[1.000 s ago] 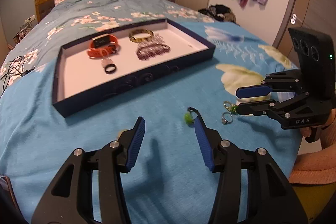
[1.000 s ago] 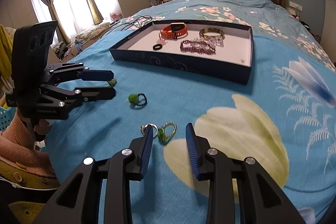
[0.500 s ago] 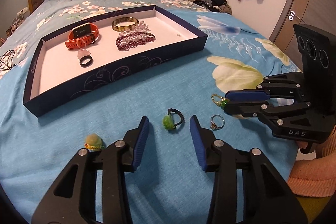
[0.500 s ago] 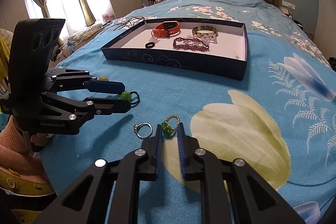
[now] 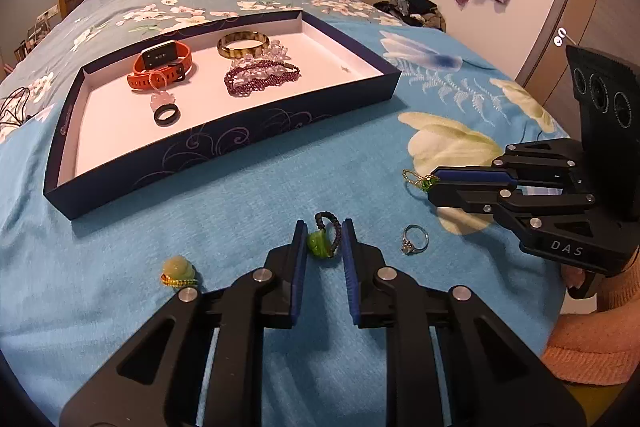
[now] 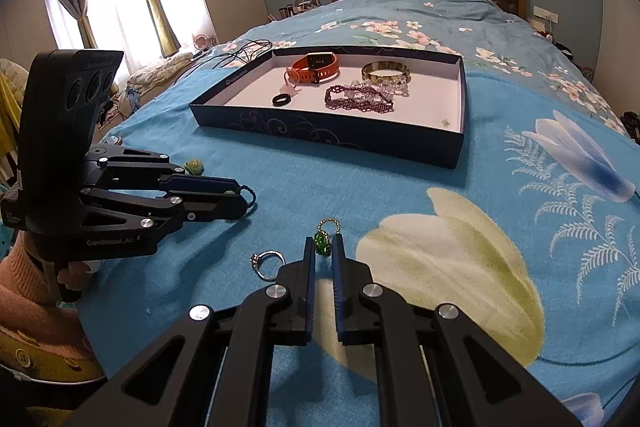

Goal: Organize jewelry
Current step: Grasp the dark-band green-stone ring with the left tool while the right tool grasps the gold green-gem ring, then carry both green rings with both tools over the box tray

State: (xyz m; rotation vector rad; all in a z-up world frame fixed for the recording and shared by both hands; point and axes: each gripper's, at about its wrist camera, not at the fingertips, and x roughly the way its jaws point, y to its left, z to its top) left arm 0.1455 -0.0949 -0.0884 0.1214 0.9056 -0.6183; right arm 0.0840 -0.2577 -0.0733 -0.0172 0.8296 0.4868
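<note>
Partly done: tray (image 5: pixel 224 147) holds several pieces; left tongs (image 5: pixel 324 241) closing around green-bead ring (image 5: pixel 320 243), right tongs (image 6: pixel 322 251) clenched on gold ring (image 6: pixel 325 235); two pieces remain.

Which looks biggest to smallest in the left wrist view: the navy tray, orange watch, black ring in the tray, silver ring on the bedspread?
1. navy tray
2. orange watch
3 and 4. black ring and silver ring look alike; the silver one lies nearer, so unsure.

A ring (image 5: pixel 415 239) lies on the bed (image 5: pixel 248 195) between the two claws; the tray (image 5: pixel 224 143) sits behind them.
</note>
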